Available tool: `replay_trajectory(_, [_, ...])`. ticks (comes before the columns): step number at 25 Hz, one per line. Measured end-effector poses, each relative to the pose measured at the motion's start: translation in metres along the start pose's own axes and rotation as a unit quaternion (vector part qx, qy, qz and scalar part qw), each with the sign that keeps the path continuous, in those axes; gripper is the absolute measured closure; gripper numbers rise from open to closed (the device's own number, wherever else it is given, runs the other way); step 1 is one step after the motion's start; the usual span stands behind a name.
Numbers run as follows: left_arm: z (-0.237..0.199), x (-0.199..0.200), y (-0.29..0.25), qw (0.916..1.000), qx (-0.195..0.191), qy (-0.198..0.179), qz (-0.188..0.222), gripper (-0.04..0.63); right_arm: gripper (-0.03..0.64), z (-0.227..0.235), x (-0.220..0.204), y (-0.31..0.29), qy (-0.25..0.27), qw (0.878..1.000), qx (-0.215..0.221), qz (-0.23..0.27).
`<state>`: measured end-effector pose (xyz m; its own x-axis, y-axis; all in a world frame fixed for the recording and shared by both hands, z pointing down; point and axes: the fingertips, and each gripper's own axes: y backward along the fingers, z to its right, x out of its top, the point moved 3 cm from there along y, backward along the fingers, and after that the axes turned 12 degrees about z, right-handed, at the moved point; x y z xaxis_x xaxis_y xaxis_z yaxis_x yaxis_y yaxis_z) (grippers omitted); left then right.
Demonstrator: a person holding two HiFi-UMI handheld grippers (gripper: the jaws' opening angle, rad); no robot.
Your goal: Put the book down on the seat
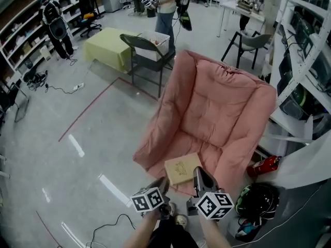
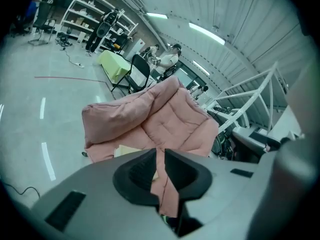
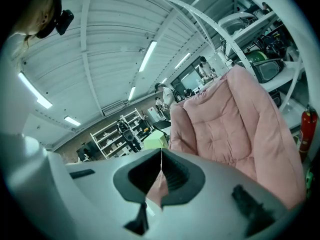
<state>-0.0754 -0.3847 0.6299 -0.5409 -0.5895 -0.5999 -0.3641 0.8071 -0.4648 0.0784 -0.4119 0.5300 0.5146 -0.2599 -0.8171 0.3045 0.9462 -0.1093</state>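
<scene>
A tan book (image 1: 182, 168) lies flat on the front of the seat of the pink cushioned chair (image 1: 217, 102). Both grippers hover just in front of the seat edge, clear of the book. My left gripper (image 1: 161, 183) is to the book's lower left. In its own view its jaws (image 2: 160, 151) stand almost together with only a thin slit and nothing between them, and a corner of the book (image 2: 127, 150) shows beyond. My right gripper (image 1: 199, 173) is beside the book's right corner. Its tips (image 3: 161, 151) meet, empty, facing the chair's back (image 3: 225, 124).
A red fire extinguisher (image 1: 264, 165) and a dark helmet (image 1: 257, 200) sit right of the chair, under white shelving (image 1: 305, 45). Behind the chair stand a folding chair holding a box (image 1: 147, 48), a yellow-green covered table (image 1: 106, 45) and a person (image 1: 166, 9). A cable (image 1: 111, 226) runs across the floor.
</scene>
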Motion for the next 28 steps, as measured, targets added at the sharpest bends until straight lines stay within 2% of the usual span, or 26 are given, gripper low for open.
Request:
replay_trajectory(3, [0.023, 0.016, 0.020, 0.9996, -0.011, -0.022, 0.010, 0.569, 0.603, -0.017, 0.017, 0.014, 0.005, 1.000, 0.006, 0.007])
replay_trajectory(9, [0.069, 0.047, 0.054, 0.9934, -0.069, -0.083, 0.037, 0.584, 0.603, -0.049, 0.045, 0.037, 0.030, 0.999, 0.025, 0.016])
replay_trajectory(13, [0.101, 0.063, 0.084, 0.9826, -0.116, -0.133, 0.055, 0.584, 0.603, -0.069, 0.055, 0.052, 0.036, 0.998, 0.036, 0.019])
replay_trajectory(18, [0.135, 0.080, 0.114, 0.9661, -0.174, -0.171, 0.085, 0.586, 0.603, -0.090, 0.059, 0.071, 0.048, 0.997, 0.055, 0.018])
replay_trajectory(24, [0.149, 0.080, 0.137, 0.9532, -0.191, -0.215, 0.093, 0.585, 0.604, -0.102, 0.058, 0.094, 0.067, 0.996, 0.051, 0.031])
replay_trajectory(28, [0.157, 0.074, 0.138, 0.9505, -0.199, -0.219, 0.094, 0.586, 0.604, -0.098, 0.059, 0.099, 0.066, 0.996, 0.039, 0.037])
